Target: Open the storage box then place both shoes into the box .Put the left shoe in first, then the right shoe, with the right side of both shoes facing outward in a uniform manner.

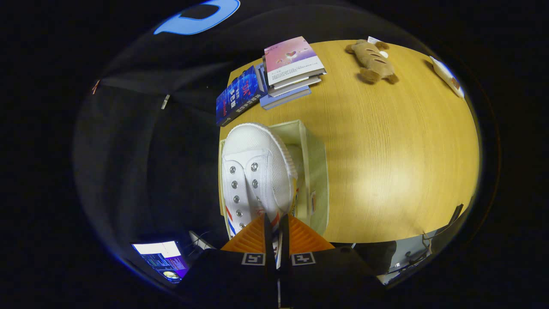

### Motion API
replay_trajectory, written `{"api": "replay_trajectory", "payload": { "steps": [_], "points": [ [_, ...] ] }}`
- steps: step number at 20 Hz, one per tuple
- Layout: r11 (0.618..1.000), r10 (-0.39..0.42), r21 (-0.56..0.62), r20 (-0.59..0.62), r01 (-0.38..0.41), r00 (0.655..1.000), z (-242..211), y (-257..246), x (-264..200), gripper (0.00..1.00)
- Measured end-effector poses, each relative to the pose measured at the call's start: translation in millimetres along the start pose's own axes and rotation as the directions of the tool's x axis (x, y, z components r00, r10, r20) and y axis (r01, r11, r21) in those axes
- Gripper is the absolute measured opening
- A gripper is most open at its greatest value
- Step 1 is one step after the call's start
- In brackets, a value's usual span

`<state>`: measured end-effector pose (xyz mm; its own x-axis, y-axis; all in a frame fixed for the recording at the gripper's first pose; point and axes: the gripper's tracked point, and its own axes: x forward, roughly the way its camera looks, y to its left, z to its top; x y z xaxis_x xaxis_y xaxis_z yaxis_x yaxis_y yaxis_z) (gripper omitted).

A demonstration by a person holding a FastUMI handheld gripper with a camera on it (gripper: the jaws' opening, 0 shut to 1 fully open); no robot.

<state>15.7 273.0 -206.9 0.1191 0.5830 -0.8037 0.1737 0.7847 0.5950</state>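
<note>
My gripper (274, 225) is shut on the heel end of a white canvas shoe (256, 174), its orange fingers (251, 238) pinching the shoe's upper edge. The shoe has metal eyelets and red and blue stripes on its side, and its toe points away from me. It hangs over a pale open storage box (315, 171) that stands on the wooden table (386, 163) near its left edge. A second white shoe (296, 156) seems to lie inside the box beside the held one, mostly hidden.
A stack of books (289, 68) and a blue book (238, 96) lie at the table's far left corner. A brown plush toy (373, 60) rests at the far side, with a white packet (448, 77) to its right. A lit screen (163, 257) glows below left.
</note>
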Motion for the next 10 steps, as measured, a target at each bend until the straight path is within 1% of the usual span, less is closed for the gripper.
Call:
{"api": "replay_trajectory", "payload": {
  "steps": [3,4,5,6,9,10],
  "points": [
    [0.999,-0.014,-0.03,-0.005,0.014,1.0,1,5,18,0.07],
    [1.0,0.014,-0.027,0.001,-0.014,1.0,2,12,20,0.15],
    [0.998,0.06,-0.009,0.009,-0.06,0.998,7,22,20,0.23],
    [0.997,0.076,0.002,0.021,-0.076,0.997,10,29,18,0.43],
    [0.997,0.069,-0.032,0.051,-0.067,0.996,22,29,5,1.0],
    [0.997,0.07,-0.034,0.054,-0.068,0.996,22,30,3,0.98]
  ]
}}
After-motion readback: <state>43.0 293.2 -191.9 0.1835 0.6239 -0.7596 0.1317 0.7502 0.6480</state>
